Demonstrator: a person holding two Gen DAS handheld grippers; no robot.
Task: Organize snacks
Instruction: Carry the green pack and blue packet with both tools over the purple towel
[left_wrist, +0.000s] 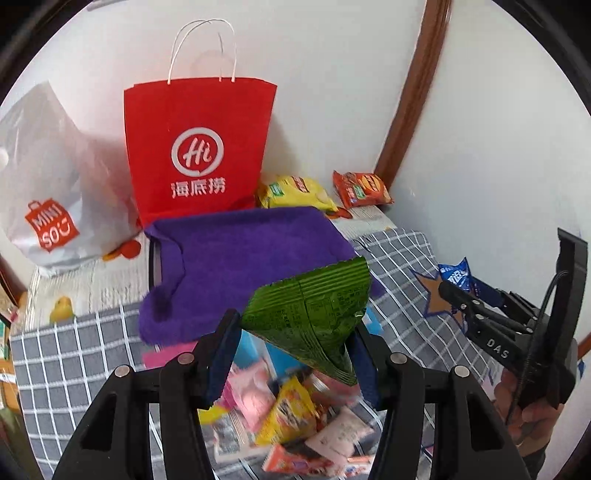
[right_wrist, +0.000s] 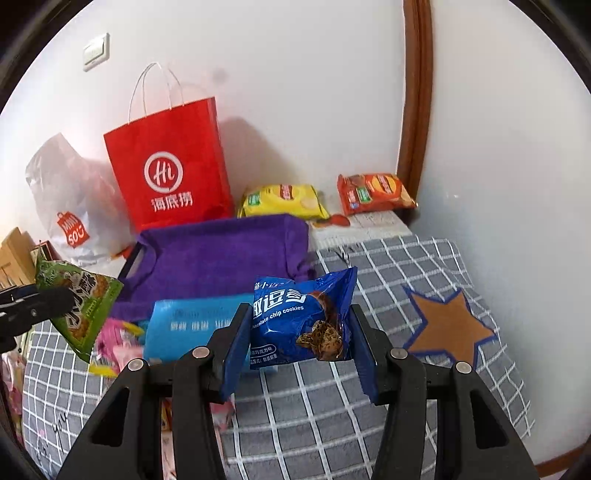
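My left gripper (left_wrist: 295, 354) is shut on a green snack packet (left_wrist: 314, 317), held up in the air above a heap of small snack packets (left_wrist: 291, 417) on the checked bedspread. The same green snack packet (right_wrist: 79, 302) shows at the left edge of the right wrist view. My right gripper (right_wrist: 301, 347) is shut on a blue chocolate chip cookie packet (right_wrist: 301, 317), lifted off the bed. From the left wrist view this blue cookie packet (left_wrist: 458, 275) appears at the right, in front of the right gripper's black body.
A purple towel-covered tray (left_wrist: 240, 266) lies mid-bed. Behind it a red paper bag (left_wrist: 197, 147) and a white plastic bag (left_wrist: 48, 199) lean on the wall. Yellow chips (right_wrist: 282, 201) and orange chips (right_wrist: 375, 194) lie by the wall. A blue pack (right_wrist: 192, 325) sits near the heap.
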